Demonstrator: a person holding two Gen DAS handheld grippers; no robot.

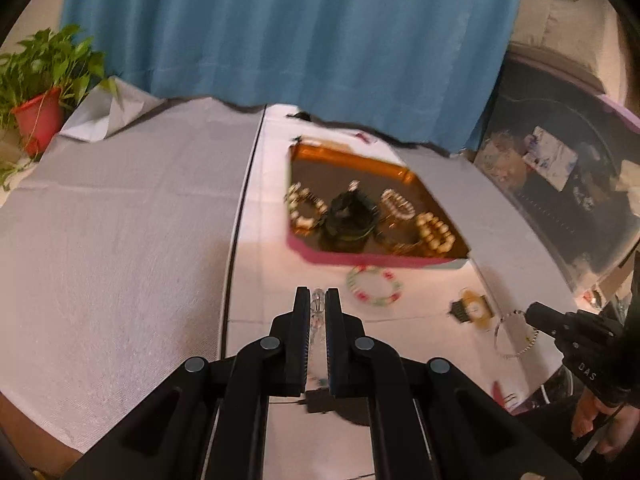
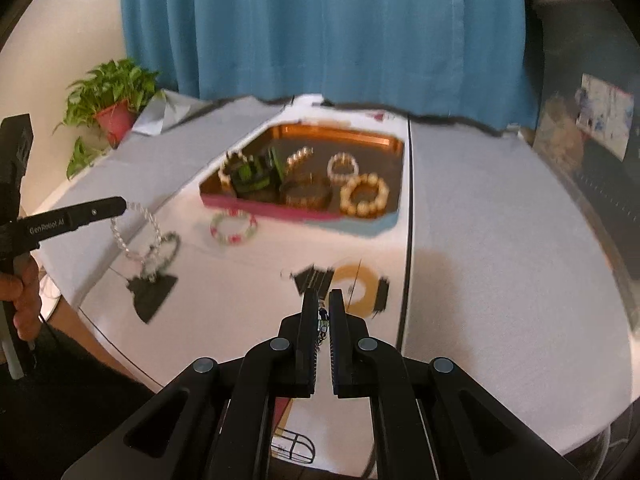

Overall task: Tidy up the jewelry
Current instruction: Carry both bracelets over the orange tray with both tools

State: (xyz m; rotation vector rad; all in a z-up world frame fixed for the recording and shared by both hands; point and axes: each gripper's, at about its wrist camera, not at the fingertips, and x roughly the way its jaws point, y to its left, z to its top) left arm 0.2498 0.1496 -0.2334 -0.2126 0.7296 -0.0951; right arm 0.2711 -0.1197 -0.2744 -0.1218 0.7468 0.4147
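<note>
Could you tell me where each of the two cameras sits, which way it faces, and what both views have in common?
Left wrist: mounted on the left gripper, facing forward and down over the white-covered table at the pink tray; its fingers pinch a clear bead bracelet; the right gripper and a hand show at right.
Right wrist: mounted on the right gripper, facing the tray likewise; its fingers pinch a thin chain; the left gripper shows at left, dangling the clear bracelet.
Shared: tray, green-and-pink bracelet, blue curtain, potted plant.
</note>
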